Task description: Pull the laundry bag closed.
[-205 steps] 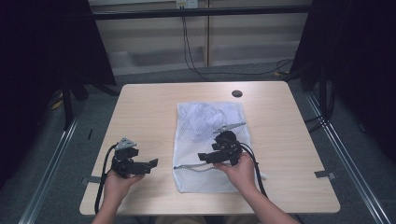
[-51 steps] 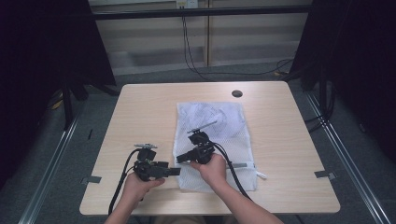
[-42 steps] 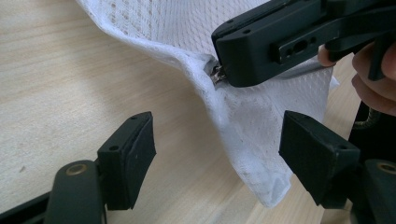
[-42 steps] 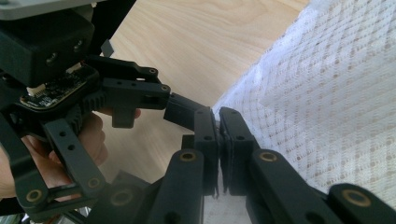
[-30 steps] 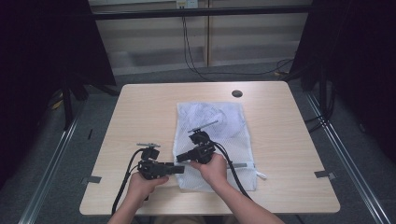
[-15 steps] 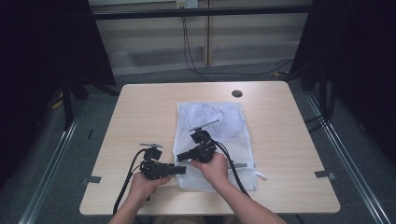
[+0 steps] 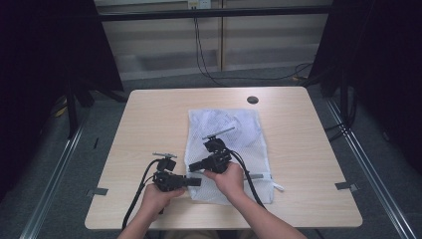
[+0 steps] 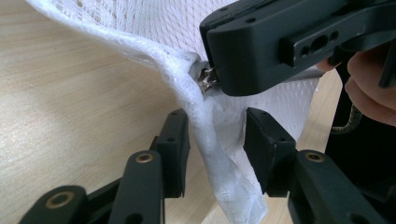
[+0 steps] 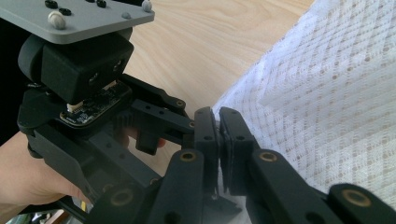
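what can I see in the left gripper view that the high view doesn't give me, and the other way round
The left gripper view gives the close detail: the left gripper has its jaws spread on either side of a lifted edge of the white mesh bag, and the right gripper's tip sits against a small metal piece there, maybe a zipper pull.

The high view gives the layout: the whole bag spread flat on the wooden table, a dark round spot near the far edge, both forearms, and the cables behind.

Both share the bag, the table and the right gripper at the bag's near left edge.
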`<act>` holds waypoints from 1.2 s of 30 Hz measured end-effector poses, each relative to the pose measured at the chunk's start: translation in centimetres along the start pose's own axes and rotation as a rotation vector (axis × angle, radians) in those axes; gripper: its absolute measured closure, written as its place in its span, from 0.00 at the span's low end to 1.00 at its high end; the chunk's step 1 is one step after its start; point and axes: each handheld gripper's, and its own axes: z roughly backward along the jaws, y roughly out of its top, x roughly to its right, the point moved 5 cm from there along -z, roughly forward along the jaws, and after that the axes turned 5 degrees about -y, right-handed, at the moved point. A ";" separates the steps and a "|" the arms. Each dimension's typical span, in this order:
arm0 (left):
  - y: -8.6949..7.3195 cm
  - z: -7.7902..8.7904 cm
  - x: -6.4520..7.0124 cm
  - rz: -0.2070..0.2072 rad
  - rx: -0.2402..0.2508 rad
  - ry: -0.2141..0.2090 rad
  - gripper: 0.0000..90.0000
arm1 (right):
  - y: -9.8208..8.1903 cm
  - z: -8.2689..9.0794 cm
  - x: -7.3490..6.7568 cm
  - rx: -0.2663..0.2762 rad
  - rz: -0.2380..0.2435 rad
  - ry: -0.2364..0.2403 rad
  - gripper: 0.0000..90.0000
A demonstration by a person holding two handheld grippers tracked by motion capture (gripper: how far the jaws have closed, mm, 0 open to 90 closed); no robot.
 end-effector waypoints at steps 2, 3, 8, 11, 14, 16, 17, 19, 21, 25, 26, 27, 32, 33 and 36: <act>0.0 0.0 0.0 -0.001 0.002 -0.001 0.71 | 0.0 0.0 0.0 0.003 0.002 0.002 0.96; 0.1 0.0 0.0 0.002 0.007 -0.006 0.72 | 0.0 -0.1 0.0 0.002 0.000 0.001 0.96; 0.2 -0.1 -0.1 0.007 0.023 -0.010 0.77 | 0.0 -0.2 -0.1 0.001 0.002 0.002 0.96; 0.2 0.0 -0.2 0.007 0.021 -0.008 0.83 | 0.0 -0.2 -0.1 0.004 0.001 0.001 0.96; 0.3 0.1 -0.2 -0.001 0.024 -0.010 0.86 | 0.0 -0.1 -0.1 0.007 0.001 0.002 0.96; 0.3 0.1 -0.1 0.000 0.026 -0.017 0.89 | 0.0 0.0 -0.1 0.011 0.003 0.004 0.96; 0.3 0.1 -0.1 0.000 0.026 -0.017 0.91 | -0.1 0.0 -0.1 0.010 0.007 0.004 0.96; 0.3 0.1 -0.1 0.009 0.033 -0.016 0.96 | -0.1 0.0 -0.1 0.009 0.006 0.003 0.96; 0.3 0.1 -0.1 0.003 0.032 -0.011 0.97 | -0.1 0.1 0.0 0.011 -0.001 0.007 0.96; 0.3 0.2 0.0 -0.001 0.040 -0.005 0.98 | -0.2 0.3 0.1 0.010 0.004 -0.001 0.96; 0.3 0.2 0.0 -0.001 0.044 -0.002 0.98 | -0.2 0.3 0.1 0.010 0.004 -0.001 0.96; 0.3 0.3 0.0 0.002 0.045 -0.004 0.98 | -0.2 0.4 0.1 0.007 -0.001 -0.006 0.96; 0.3 0.4 -0.1 0.000 0.044 0.002 0.99 | -0.4 0.5 0.4 0.006 -0.010 0.001 0.97; 0.3 0.4 -0.1 0.002 0.041 0.002 0.99 | -0.4 0.5 0.5 0.006 -0.007 0.001 0.97; 0.3 0.5 -0.1 0.002 0.046 0.010 0.99 | -0.6 0.6 0.6 0.008 0.002 -0.009 0.97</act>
